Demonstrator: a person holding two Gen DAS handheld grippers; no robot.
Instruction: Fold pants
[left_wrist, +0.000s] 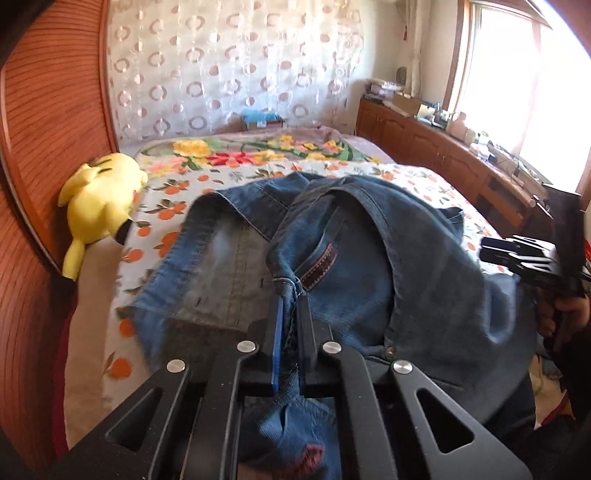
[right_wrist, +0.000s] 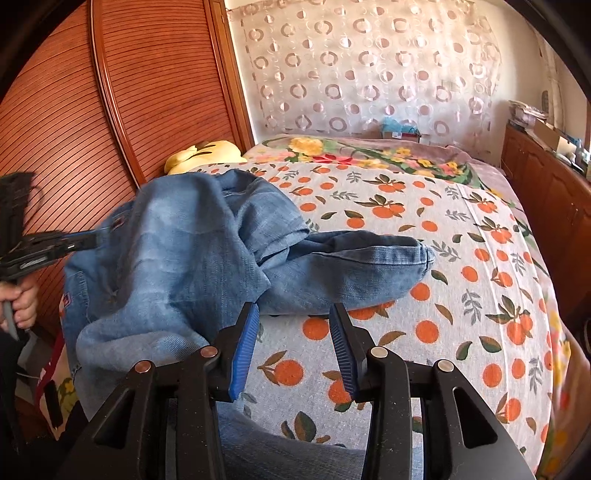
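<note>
Denim pants (left_wrist: 332, 236) heaped mid-frame on the orange-print bed (right_wrist: 461, 258), waistband fabric clenched in the left hand-held gripper (left_wrist: 290, 295), right hand-held gripper (right_wrist: 293, 314) released with jaws spread just beside a leg.

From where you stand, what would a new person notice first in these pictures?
First, the blue jeans heaped on the near part of the bed, whose sheet is printed with oranges. The left gripper is shut on a fold of the denim, while the right gripper hangs open just above the sheet. A yellow plush toy lies at the bed's left edge beside the wooden wardrobe.
</note>
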